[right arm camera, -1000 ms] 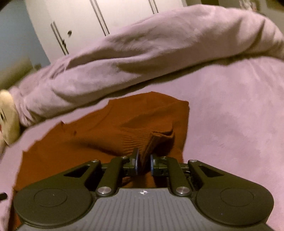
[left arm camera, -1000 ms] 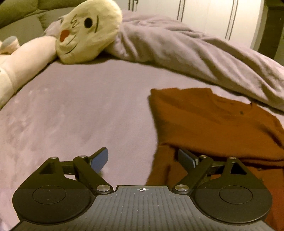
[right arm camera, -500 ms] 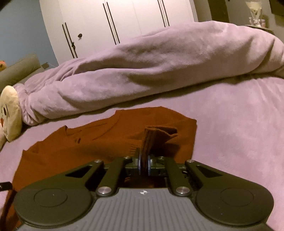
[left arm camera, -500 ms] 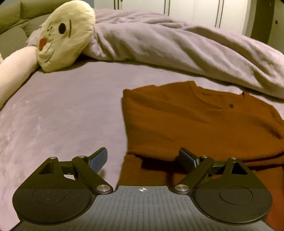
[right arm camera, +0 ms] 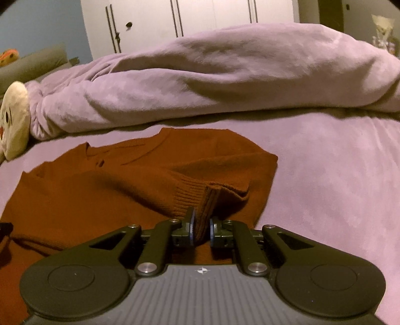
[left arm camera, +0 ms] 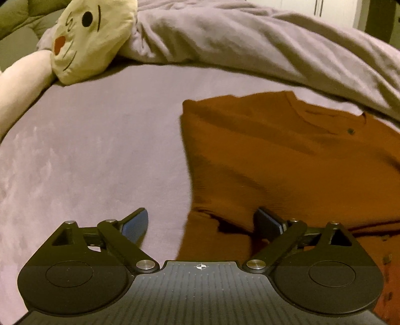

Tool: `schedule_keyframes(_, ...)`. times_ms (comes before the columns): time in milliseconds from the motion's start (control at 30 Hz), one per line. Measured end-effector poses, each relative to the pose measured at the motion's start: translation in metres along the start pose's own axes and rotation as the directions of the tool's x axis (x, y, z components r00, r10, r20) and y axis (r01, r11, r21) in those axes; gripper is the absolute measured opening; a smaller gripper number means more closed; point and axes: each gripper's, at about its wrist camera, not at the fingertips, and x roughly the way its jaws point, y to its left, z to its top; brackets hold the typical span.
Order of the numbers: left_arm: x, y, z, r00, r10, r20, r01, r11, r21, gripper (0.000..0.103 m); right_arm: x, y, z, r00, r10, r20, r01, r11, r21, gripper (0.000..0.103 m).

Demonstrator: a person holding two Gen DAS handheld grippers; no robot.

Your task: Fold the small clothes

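Observation:
A rust-brown knit sweater (left arm camera: 287, 160) lies flat on the purple bed, neckline toward the far side; it also shows in the right wrist view (right arm camera: 130, 180). My left gripper (left arm camera: 202, 222) is open and empty, low over the sweater's left edge, with a folded layer between its fingers. My right gripper (right arm camera: 201, 225) is shut on the ribbed cuff (right arm camera: 200, 197) of the sweater's right sleeve, holding it folded over the sweater's body.
A rumpled purple blanket (right arm camera: 212, 75) lies along the far side of the bed. A cream plush toy (left arm camera: 87, 37) rests at the far left, also seen in the right wrist view (right arm camera: 12, 120). White wardrobe doors (right arm camera: 200, 15) stand behind. Bare bedsheet (left arm camera: 87, 150) lies left of the sweater.
The right gripper has carried the sleeve cuff left over the sweater's body, and its jaws have parted slightly around the cuff. The left gripper shifted little and stayed open.

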Motion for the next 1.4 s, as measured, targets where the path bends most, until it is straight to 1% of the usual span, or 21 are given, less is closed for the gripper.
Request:
schedule_keyframes(67,0.000,0.007,0.001,1.000,0.004,-0.016,-0.004,1.000,-0.020,0.099,-0.001,0.002,0.001,1.000,-0.018,-0.002,0.017,0.999,-0.031,0.014)
schedule_keyframes(100,-0.001,0.010,0.001,1.000,0.019,-0.019,-0.020,0.999,-0.028,0.099,-0.002,0.003,0.001,0.999,-0.038,-0.004,0.038,0.998,-0.050,0.022)
schedule_keyframes(133,-0.004,0.013,0.001,0.999,0.043,-0.016,-0.043,0.999,-0.030,0.099,-0.004,0.005,0.001,0.997,-0.075,-0.004,0.074,0.995,-0.071,0.044)
schedule_keyframes(167,-0.008,0.015,0.001,0.998,0.059,-0.011,-0.059,0.998,-0.028,0.099,-0.006,0.007,0.001,0.990,-0.142,-0.005,0.141,0.985,-0.095,0.060)
schedule_keyframes(200,-0.012,0.018,0.001,0.997,0.073,-0.006,-0.073,0.997,-0.027,0.099,-0.007,0.008,0.001,0.972,-0.237,-0.001,0.235,0.964,-0.121,0.079)
schedule_keyframes(233,-0.018,0.021,0.000,0.996,0.089,-0.001,-0.089,0.996,-0.026,0.098,-0.012,0.007,0.000,0.956,-0.292,0.011,0.291,0.947,-0.135,0.079)
schedule_keyframes(333,-0.034,0.030,-0.009,0.992,0.128,0.020,-0.127,0.992,-0.018,0.098,-0.038,-0.001,-0.002,0.963,-0.270,0.014,0.270,0.960,-0.076,0.079)
schedule_keyframes(433,-0.049,0.042,-0.019,0.997,0.076,0.008,-0.076,0.994,-0.078,0.098,-0.063,0.002,-0.013,0.954,-0.299,0.033,0.301,0.948,-0.101,0.079)
schedule_keyframes(467,-0.055,0.044,-0.023,0.999,0.054,0.006,-0.054,0.993,-0.102,0.098,-0.071,0.003,-0.017,0.955,-0.293,0.041,0.295,0.950,-0.104,0.079)
schedule_keyframes(567,-0.073,0.044,-0.040,1.000,-0.005,0.008,0.006,0.989,-0.145,0.098,-0.095,0.004,-0.030,0.971,-0.236,0.047,0.239,0.970,-0.046,0.078)
schedule_keyframes(667,-0.087,0.034,-0.061,0.999,-0.045,0.006,0.045,0.991,-0.127,0.098,-0.117,0.010,-0.046,0.986,-0.163,0.041,0.161,0.986,0.038,0.069)
schedule_keyframes(733,-0.090,0.027,-0.075,0.998,-0.068,-0.013,0.066,0.992,-0.105,0.098,-0.129,0.017,-0.061,0.992,-0.124,0.033,0.122,0.991,0.059,0.064)
schedule_keyframes(800,-0.092,0.023,-0.087,0.997,-0.068,-0.033,0.065,0.993,-0.095,0.098,-0.140,0.026,-0.078,0.994,-0.108,0.023,0.107,0.993,0.050,0.059)
schedule_keyframes(900,-0.099,0.029,-0.099,0.998,-0.055,-0.026,0.051,0.993,-0.110,0.098,-0.153,0.028,-0.098,0.995,-0.097,-0.003,0.097,0.994,0.051,0.054)
schedule_keyframes(967,-0.107,0.040,-0.107,0.998,-0.057,-0.026,0.053,0.987,-0.150,0.098,-0.166,0.024,-0.108,0.995,-0.100,-0.010,0.100,0.993,0.064,0.054)
schedule_keyframes(1033,-0.113,0.055,-0.116,0.995,-0.094,-0.030,0.087,0.978,-0.192,0.098,-0.177,0.016,-0.114,0.993,-0.112,-0.027,0.114,0.991,0.069,0.054)
schedule_keyframes(1167,-0.121,0.072,-0.136,0.991,-0.110,-0.072,0.094,0.975,-0.202,0.098,-0.199,-0.008,-0.129,0.992,-0.116,-0.051,0.120,0.990,0.074,0.054)
schedule_keyframes(1233,-0.123,0.078,-0.144,0.984,-0.149,-0.092,0.125,0.966,-0.226,0.098,-0.208,-0.020,-0.140,0.990,-0.121,-0.072,0.126,0.989,0.078,0.054)
schedule_keyframes(1300,-0.123,0.082,-0.149,0.978,-0.178,-0.107,0.147,0.957,-0.248,0.096,-0.214,-0.031,-0.151,0.988,-0.117,-0.100,0.127,0.987,0.099,0.054)
schedule_keyframes(1333,-0.122,0.082,-0.151,0.976,-0.186,-0.111,0.153,0.955,-0.254,0.092,-0.216,-0.036,-0.156,0.988,-0.108,-0.110,0.121,0.986,0.118,0.052)
schedule_keyframes(1400,-0.119,0.082,-0.153,0.976,-0.177,-0.124,0.142,0.957,-0.253,0.088,-0.218,-0.042,-0.161,0.989,-0.077,-0.123,0.097,0.981,0.167,0.047)
